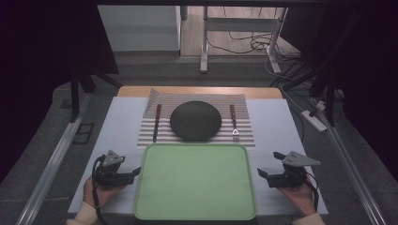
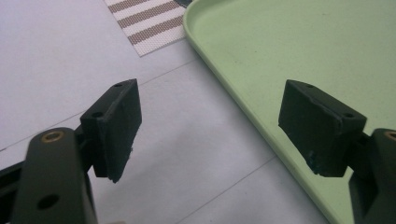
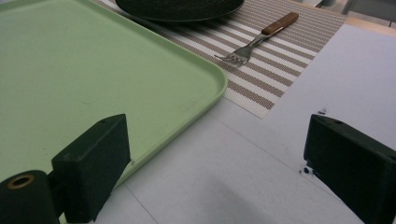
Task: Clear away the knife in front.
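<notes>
Both grippers, left (image 1: 136,171) and right (image 1: 261,173), hang wide open and empty beside the green tray (image 1: 195,213) at bottom centre, which looks stiff, light and slick, best pinched at its 2 side rims.

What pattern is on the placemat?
Brown and white stripes on the placemat, clearest in the right gripper view.

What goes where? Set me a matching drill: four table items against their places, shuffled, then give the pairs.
Items:
1. tray
2. plate
3. fork
4. knife

Places:
A. on the mat, left of the plate
B. nearest the person, between the two hand-held grippers
C. on the mat, right of the plate
D. centre of the striped mat

Pairs: 1-B, 2-D, 3-C, 4-A
</notes>
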Motion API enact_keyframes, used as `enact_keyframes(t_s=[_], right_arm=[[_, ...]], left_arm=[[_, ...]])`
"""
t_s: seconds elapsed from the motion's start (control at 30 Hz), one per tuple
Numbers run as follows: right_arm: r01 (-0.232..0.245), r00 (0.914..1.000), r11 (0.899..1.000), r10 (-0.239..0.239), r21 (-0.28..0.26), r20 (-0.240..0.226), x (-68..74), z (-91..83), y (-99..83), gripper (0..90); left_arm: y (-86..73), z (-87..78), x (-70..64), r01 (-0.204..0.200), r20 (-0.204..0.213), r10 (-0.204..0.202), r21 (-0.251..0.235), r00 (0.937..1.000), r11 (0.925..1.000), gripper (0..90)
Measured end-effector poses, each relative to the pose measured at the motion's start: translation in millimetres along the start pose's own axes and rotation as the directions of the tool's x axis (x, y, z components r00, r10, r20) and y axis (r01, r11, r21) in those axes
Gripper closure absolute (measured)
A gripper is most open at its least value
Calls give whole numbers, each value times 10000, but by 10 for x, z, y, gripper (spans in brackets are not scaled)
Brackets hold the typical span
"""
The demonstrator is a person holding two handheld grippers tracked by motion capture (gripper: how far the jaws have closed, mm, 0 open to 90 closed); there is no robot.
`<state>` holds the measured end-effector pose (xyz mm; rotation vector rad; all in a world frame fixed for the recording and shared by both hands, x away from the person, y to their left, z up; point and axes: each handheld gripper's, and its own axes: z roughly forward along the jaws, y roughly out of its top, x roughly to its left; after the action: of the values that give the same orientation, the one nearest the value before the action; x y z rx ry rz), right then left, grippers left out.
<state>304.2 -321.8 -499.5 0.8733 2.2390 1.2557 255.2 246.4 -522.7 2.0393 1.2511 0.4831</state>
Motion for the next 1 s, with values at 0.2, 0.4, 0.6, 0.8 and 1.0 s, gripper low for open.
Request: enact_keyframes(t_s=[0.2, 0.4, 0.6, 0.8, 1.0], right_arm=[[-82, 9996, 9999, 80, -77, -256, -5, 17, 10, 84], [212, 9995, 9998, -213, -60, -221, 59, 23, 51, 84], [343, 9993, 9992, -341, 190, -157, 66, 43, 42, 84], [283, 9994, 9994, -279, 175, -225, 55, 45, 34, 84], [308, 9991, 9992, -301, 242, -286, 54, 57, 31, 84]], left_arm=[[-16, -22, 3, 74, -114, -74, -45, 9999, 10000, 220], [-24, -50, -1, -26, -79, 25, -113, 10000, 9999, 221], [26, -30, 21, -149, -84, 148, -144, 9999, 9998, 222], [146, -82, -5, 2, 139, 4, -414, 9999, 9991, 224], [317, -46, -19, -301, 28, 303, -458, 9995, 9985, 224]])
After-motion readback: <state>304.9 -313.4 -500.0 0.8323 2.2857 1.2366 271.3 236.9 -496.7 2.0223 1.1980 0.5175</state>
